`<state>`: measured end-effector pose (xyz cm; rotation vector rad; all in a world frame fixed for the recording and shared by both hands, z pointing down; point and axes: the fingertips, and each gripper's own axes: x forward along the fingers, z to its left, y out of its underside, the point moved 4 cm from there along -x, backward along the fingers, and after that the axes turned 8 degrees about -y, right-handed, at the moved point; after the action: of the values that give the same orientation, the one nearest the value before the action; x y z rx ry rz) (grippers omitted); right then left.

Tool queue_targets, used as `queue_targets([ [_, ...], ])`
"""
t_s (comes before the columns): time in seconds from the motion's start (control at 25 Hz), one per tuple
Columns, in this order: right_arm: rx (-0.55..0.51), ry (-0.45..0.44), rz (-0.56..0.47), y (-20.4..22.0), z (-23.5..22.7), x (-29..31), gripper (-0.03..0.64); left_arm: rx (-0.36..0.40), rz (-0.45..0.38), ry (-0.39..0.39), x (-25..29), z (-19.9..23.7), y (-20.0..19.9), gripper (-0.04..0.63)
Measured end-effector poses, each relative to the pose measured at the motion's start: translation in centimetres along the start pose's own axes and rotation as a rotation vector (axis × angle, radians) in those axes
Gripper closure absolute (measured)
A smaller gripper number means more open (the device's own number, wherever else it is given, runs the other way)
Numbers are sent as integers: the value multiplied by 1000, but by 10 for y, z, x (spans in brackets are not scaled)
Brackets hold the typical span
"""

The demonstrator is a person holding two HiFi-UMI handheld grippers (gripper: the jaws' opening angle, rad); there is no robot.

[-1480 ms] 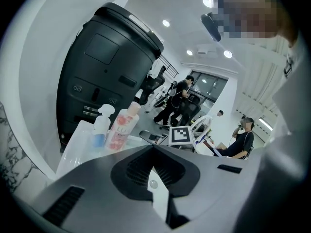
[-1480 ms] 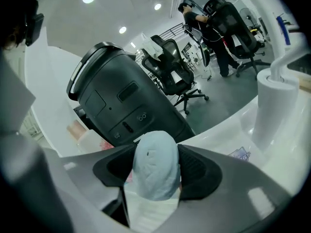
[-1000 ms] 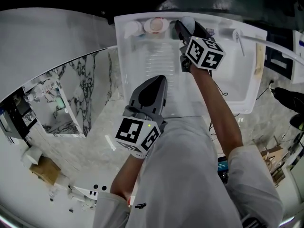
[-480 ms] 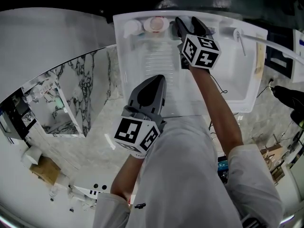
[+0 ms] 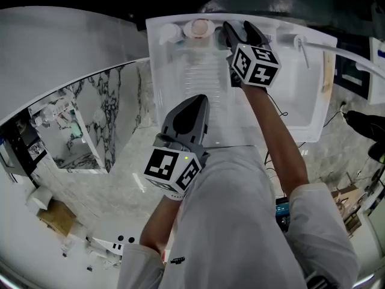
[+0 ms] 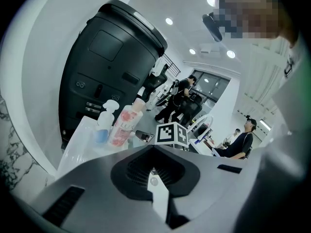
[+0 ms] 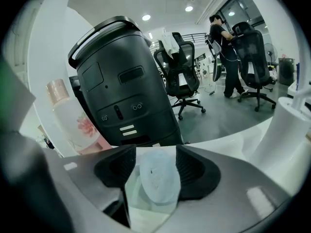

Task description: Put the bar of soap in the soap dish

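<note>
A pale blue oval bar of soap (image 7: 157,178) stands between the pads of my right gripper (image 7: 154,171), whose jaws have just been closing onto it. A clear plastic piece (image 7: 132,198), perhaps the soap dish, shows just below and left of the soap. Seen from the head view, the right gripper (image 5: 240,32) reaches to the back of the white sink counter (image 5: 180,101), and the soap is hidden there. My left gripper (image 5: 201,104) hovers over the counter's near part, shut and holding nothing.
A pink bottle (image 5: 197,29) and a white pump bottle (image 5: 169,35) stand at the counter's back left. A faucet (image 5: 301,48) rises over the basin (image 5: 295,101) on the right. A big black machine (image 7: 124,81) stands behind the counter. People and office chairs fill the room beyond.
My right gripper has rolled a little, so its marker cube shows a different tilt. It has edged slightly toward the back of the counter. The left gripper has stayed put.
</note>
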<state>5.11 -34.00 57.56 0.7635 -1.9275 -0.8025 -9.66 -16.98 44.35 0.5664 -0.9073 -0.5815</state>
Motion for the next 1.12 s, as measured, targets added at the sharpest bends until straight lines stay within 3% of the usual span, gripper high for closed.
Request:
queue_targets([
  [0.76,-125,-159,-59,-18,41,-89,350,37,-70,4,-41,-24,9,588],
  [1.12,-222,-222,-81,-45,68,-156,448,43,-119,-16,-65,-37,14,588],
])
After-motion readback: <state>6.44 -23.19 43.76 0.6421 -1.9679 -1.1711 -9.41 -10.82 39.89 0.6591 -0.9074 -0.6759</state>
